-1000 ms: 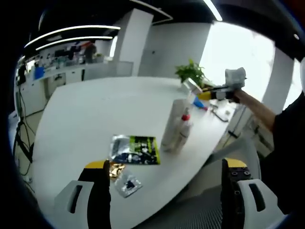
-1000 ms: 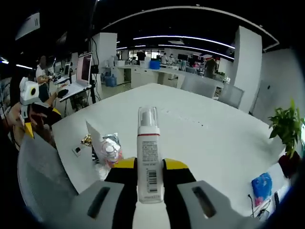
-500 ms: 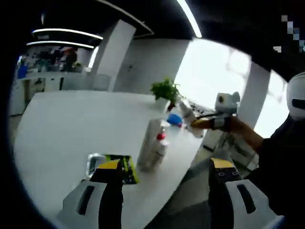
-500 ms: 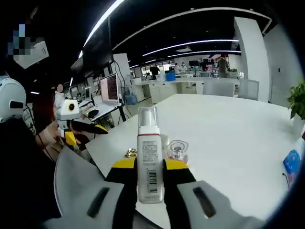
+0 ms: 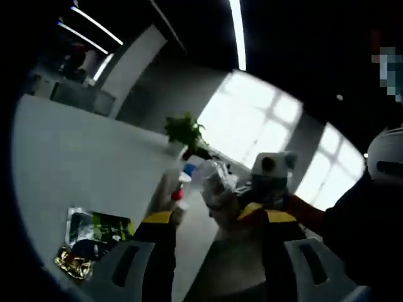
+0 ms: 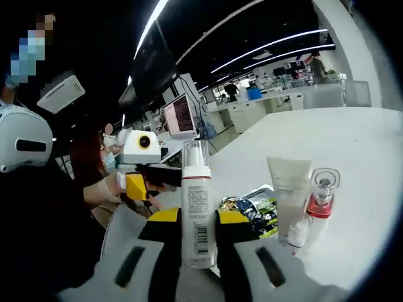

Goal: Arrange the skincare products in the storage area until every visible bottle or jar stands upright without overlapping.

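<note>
My right gripper (image 6: pixel 198 217) is shut on a white pump bottle (image 6: pixel 196 201) with a clear cap and a red band, held upright in the air. On the white table (image 6: pixel 359 145) stand a white tube (image 6: pixel 288 189), a clear bottle with a red collar (image 6: pixel 321 200) and a small dropper bottle (image 6: pixel 296 233). My left gripper (image 5: pixel 214 220) is open. Beyond its jaws the pump bottle (image 5: pixel 217 189) shows in the right gripper (image 5: pixel 245 211). The tube and red-collared bottle (image 5: pixel 171 189) stand on the table behind. In the right gripper view the left gripper (image 6: pixel 137 184) sits off to the left, apart from the bottle.
Foil sachets (image 5: pixel 94 236) lie flat on the table near its edge, and they appear again as sachets (image 6: pixel 252 204) beside the tube. A potted plant (image 5: pixel 186 130) stands at the far end. A person's gloved hand (image 6: pixel 107 189) holds the left gripper. Desks with monitors (image 6: pixel 179 116) lie behind.
Both views have swung round. The right gripper with the pump bottle has come close in front of the left gripper's jaws. The tube and bottles now appear to the bottle's right.
</note>
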### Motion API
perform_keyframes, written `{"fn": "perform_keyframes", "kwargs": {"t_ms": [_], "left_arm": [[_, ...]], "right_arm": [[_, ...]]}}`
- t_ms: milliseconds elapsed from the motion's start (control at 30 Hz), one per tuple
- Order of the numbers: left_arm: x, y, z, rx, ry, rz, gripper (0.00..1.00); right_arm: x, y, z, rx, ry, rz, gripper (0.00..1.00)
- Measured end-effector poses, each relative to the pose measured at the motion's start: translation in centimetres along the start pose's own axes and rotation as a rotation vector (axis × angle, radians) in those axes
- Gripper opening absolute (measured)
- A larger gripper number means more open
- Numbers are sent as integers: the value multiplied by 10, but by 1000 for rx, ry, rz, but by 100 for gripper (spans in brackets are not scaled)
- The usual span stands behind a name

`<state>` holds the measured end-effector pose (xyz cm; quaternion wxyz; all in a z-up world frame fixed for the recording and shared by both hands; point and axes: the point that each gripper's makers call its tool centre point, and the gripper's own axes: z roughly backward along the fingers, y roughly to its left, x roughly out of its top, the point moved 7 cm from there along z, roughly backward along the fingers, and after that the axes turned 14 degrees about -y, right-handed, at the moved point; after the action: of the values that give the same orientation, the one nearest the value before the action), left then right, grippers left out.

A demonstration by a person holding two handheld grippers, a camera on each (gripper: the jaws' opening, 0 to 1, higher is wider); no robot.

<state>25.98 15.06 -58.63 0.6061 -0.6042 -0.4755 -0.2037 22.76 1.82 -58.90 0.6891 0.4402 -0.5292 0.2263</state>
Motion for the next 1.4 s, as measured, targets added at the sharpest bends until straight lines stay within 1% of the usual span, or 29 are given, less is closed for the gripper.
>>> {"fn": "perform_keyframes", "kwargs": {"t_ms": [33,67,100,167,267,300,367,467,567,633,667,700,733,767,800,833,867,933,967,1000,1033,1133,1200,1233,1267,1300,1333,1400], "left_arm": [[-1,0,-1,-24,-6,27,49],[-2,2,0,-32,0,53,47],[-6,5,2,-34,32,97,44],[-8,8,3,-41,27,68,39],[-11,6,5,-53,22,81,32],[-9,5,5,-63,1,102,29],[-8,3,6,-76,-17,87,24],[-7,7,7,-62,2,88,23],[-9,7,7,-57,8,77,22],[-11,9,6,-26,24,79,21],[-13,11,5,-5,38,63,21],[-13,12,5,4,42,45,20],[-15,17,5,50,84,-23,20],[-16,18,5,65,100,-32,20],[-17,19,4,75,108,-49,20],[-18,21,3,94,114,-68,20],[-19,24,2,127,134,-88,20],[-22,28,-1,150,170,-143,20],[-26,30,-2,165,192,-153,20],[-28,31,-5,161,204,-152,20],[-31,33,-6,177,227,-160,20],[-39,36,-10,185,295,-254,20],[-46,38,-13,184,355,-284,20],[-50,40,-14,198,380,-298,20],[-51,41,-16,200,386,-312,20],[-54,41,-19,188,382,-317,20],[-55,41,-20,188,385,-315,20],[-57,43,-22,187,390,-313,20]], "right_arm": [[-5,5,-4,27,20,-20,20],[-7,6,-6,32,23,-18,20],[-9,8,-9,47,30,-14,20],[-12,10,-14,58,25,-37,20],[-12,14,-19,75,13,-49,20],[-12,15,-20,78,7,-58,20],[-12,14,-23,73,-4,-64,20],[-15,15,-27,85,-3,-62,20],[-18,13,-29,94,-8,-112,21],[-18,10,-29,67,-3,-62,23],[-20,7,-29,44,18,-24,24],[-21,7,-28,45,36,-14,27],[-24,5,-27,35,80,32,32],[-26,4,-26,28,98,46,35],[-28,4,-24,23,111,42,34],[-29,4,-22,24,109,39,33],[-30,3,-19,19,107,34,33],[-30,1,-13,2,111,23,33],[-29,0,-10,-11,106,27,33],[-28,-1,-8,-31,102,41,33],[-26,-1,-5,-35,103,50,33],[-18,-3,-2,-71,76,68,33],[-12,-5,-5,-103,29,50,30],[-11,-4,-7,-98,24,38,26],[-9,-5,-9,-116,9,25,24],[-8,-8,-10,-138,-9,38,27],[-7,-11,-13,-153,-20,69,30],[-9,-18,-15,-208,-9,99,31]]}}
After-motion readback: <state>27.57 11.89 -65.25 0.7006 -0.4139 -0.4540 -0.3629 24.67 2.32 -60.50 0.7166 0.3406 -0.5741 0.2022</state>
